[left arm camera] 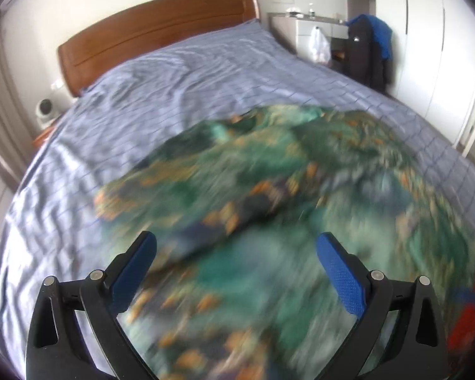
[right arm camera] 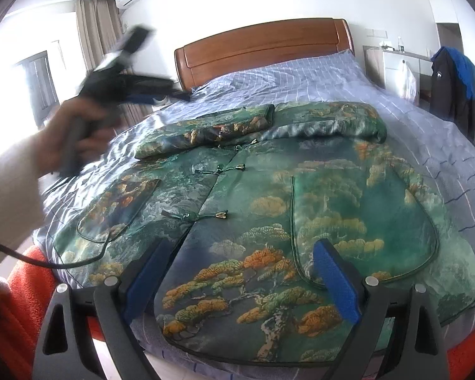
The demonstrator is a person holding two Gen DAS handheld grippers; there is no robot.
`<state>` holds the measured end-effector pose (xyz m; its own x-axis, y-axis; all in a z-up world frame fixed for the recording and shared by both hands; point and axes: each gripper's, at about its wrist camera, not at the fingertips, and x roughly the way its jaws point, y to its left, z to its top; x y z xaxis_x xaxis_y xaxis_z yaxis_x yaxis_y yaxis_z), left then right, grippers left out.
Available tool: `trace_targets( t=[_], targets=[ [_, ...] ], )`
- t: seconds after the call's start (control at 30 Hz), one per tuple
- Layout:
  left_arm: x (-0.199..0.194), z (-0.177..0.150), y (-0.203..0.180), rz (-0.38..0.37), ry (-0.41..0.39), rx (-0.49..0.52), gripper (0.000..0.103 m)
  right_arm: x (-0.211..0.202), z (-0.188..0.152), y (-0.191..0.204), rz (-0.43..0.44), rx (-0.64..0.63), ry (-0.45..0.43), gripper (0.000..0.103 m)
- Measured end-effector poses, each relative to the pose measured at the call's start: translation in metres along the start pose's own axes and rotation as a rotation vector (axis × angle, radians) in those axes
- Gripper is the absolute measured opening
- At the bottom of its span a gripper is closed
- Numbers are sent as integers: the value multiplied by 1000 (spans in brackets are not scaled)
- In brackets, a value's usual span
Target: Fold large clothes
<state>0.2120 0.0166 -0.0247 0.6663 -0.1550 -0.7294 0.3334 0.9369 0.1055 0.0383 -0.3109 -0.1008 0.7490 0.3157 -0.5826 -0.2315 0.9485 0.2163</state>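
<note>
My right gripper (right arm camera: 237, 272) gaped empty over the green pine-print padded jacket (right arm camera: 269, 190) — my left gripper (left arm camera: 235, 253), at ten o'clock, also wide, empty.

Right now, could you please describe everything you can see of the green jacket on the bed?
The green jacket lies front-up on the blue checked bedspread. It looks like shiny satin printed with pines and mountains, with dark piping, knotted frog fastenings down the middle and two patch pockets. One sleeve is folded across the top. Neither gripper touches it.
</note>
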Motion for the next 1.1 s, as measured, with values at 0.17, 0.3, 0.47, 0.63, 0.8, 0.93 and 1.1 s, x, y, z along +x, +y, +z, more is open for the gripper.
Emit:
trace_targets(
  t=[0.17, 0.3, 0.47, 0.63, 0.8, 0.93, 1.1],
  targets=[
    [-64, -38, 41, 142, 0, -23, 101, -1, 0, 10, -2, -34, -9, 92],
    [-97, -61, 66, 155, 9, -128, 102, -2, 0, 17, 0, -56, -13, 92],
    [-106, -95, 64, 116, -9, -256, 102, 2, -1, 23, -3, -69, -4, 92],
    [-87, -119, 52, 41, 14, -370, 101, 2, -3, 26, -11, -82, 0, 92],
    [-72, -125, 39, -4, 45, -386, 101, 8, -5, 29, -14, -93, 18, 92],
    [-75, -128, 35, 10, 32, -374, 101, 7, -6, 31, -17, -104, 10, 92],
    [-75, -134, 37, 19, 34, -395, 101, 10, -7, 33, -13, -109, 18, 92]
  ],
)
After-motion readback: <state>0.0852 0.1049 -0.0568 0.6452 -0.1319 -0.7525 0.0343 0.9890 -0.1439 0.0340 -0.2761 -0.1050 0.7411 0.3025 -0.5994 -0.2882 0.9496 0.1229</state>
